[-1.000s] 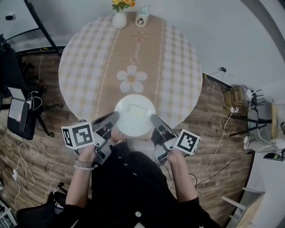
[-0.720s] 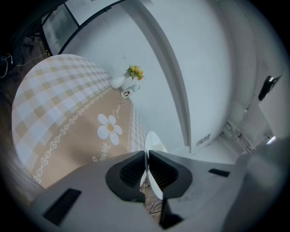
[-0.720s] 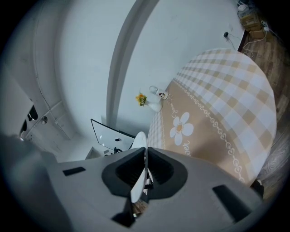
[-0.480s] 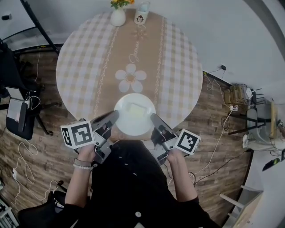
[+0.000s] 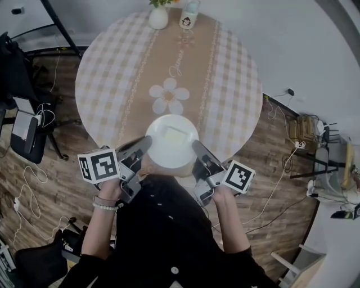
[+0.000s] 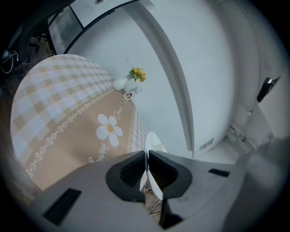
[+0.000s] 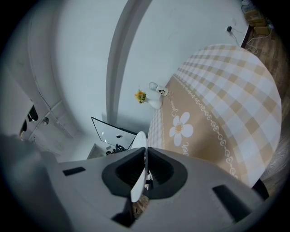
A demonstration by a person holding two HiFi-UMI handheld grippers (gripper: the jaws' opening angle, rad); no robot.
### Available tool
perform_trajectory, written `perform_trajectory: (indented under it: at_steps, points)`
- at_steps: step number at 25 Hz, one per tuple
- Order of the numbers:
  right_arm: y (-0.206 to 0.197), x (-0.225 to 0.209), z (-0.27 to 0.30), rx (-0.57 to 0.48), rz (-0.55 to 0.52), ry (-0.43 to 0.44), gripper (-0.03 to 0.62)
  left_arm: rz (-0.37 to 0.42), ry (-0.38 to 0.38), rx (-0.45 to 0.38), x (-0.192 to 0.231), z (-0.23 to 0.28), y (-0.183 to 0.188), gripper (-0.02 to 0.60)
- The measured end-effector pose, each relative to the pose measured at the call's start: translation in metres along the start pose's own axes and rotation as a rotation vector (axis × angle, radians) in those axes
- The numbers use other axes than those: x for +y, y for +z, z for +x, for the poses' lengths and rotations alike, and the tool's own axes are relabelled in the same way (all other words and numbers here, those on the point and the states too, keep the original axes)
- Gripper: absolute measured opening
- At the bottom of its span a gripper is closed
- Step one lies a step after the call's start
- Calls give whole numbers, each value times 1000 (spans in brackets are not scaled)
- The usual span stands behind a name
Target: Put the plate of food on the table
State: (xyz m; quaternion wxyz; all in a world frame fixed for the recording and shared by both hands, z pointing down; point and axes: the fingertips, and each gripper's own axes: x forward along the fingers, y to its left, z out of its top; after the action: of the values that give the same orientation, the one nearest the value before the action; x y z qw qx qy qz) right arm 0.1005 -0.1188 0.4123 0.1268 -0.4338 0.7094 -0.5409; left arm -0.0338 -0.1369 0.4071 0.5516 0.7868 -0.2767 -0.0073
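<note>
A white plate (image 5: 172,142) carrying a pale yellow piece of food (image 5: 175,135) hangs over the near edge of the round table (image 5: 107,67). My left gripper (image 5: 147,144) is shut on the plate's left rim, and my right gripper (image 5: 195,147) is shut on its right rim. In the left gripper view the thin plate (image 6: 152,145) rim runs edge-on between the dark pads (image 6: 133,171). The right gripper view shows the same plate (image 7: 139,144), edge-on and pinched between its pads (image 7: 161,170).
The table wears a checked cloth with a tan runner and a white flower print (image 5: 169,96). A white vase of yellow flowers (image 5: 158,17) and a small mug (image 5: 189,20) stand at its far edge. Cables and a dark stand (image 5: 25,132) lie on the wooden floor to the left.
Both grippers and the plate have edged slightly farther over the table's near edge. The grip on both rims is unchanged.
</note>
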Motion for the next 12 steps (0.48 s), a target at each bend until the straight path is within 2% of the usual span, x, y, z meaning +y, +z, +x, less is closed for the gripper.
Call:
perform_trajectory:
  at_steps: [12]
  points:
    - [9,-18,19,57,-5,31,8,-18,47,-22,15,14,2,20]
